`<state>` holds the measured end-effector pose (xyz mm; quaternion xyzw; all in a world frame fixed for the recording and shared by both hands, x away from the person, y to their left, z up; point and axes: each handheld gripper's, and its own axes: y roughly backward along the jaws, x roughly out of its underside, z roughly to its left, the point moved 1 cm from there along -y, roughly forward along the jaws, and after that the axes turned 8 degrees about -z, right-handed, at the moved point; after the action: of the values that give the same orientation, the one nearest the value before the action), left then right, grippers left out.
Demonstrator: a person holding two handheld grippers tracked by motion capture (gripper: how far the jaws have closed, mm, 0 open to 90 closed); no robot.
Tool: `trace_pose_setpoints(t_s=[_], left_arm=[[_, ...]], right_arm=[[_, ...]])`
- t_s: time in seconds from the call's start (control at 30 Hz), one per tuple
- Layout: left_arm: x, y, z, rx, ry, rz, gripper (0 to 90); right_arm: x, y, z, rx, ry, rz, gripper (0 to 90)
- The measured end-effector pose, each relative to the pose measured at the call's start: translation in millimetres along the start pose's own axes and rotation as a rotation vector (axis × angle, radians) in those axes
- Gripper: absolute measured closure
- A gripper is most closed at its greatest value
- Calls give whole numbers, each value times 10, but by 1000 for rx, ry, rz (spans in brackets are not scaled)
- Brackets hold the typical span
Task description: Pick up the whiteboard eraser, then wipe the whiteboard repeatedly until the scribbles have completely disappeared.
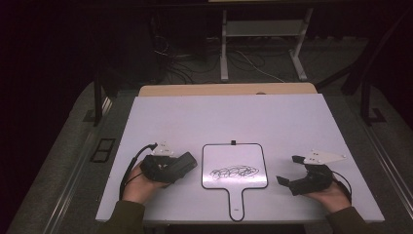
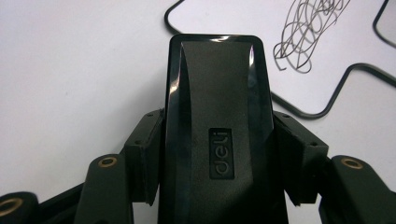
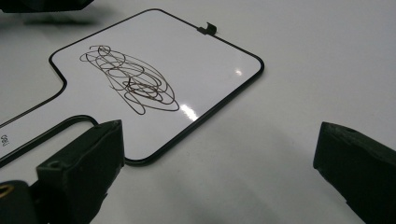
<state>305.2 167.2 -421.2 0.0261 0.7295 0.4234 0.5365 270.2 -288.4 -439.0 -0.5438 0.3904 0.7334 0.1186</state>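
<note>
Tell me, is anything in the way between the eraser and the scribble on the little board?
Nothing visible is. The left gripper holds the eraser just left of the little board, and only bare white table and bare board lie between it and the scribble. The right gripper waits open on the other side.

Eraser (image 2: 217, 135): near end cut off by the bottom edge of the left gripper view.
Whiteboard (image 3: 154, 88): handle runs off the right gripper view's left edge.

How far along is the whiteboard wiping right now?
Done: the left gripper has clamped the black eraser. In hand: it sits left of the paddle whiteboard, not yet on it. Left: the whole scribble remains. The right gripper waits open.
</note>
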Motion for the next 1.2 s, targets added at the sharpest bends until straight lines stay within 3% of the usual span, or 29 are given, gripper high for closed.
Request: trace_pose_setpoints(t_s=[0.27,0.5,1.2], left_arm=[[-134,-37,-21,46,-2,-17,395],[-294,-118,-70,68,-35,-20,394],[-639,-610,-226,132,-108,1,394]], right_arm=[[-3,-6,-5,0,-5,-2,10],[-1,2,-8,3,-9,-2,10],[-1,-10,-26,0,-18,-4,10]])
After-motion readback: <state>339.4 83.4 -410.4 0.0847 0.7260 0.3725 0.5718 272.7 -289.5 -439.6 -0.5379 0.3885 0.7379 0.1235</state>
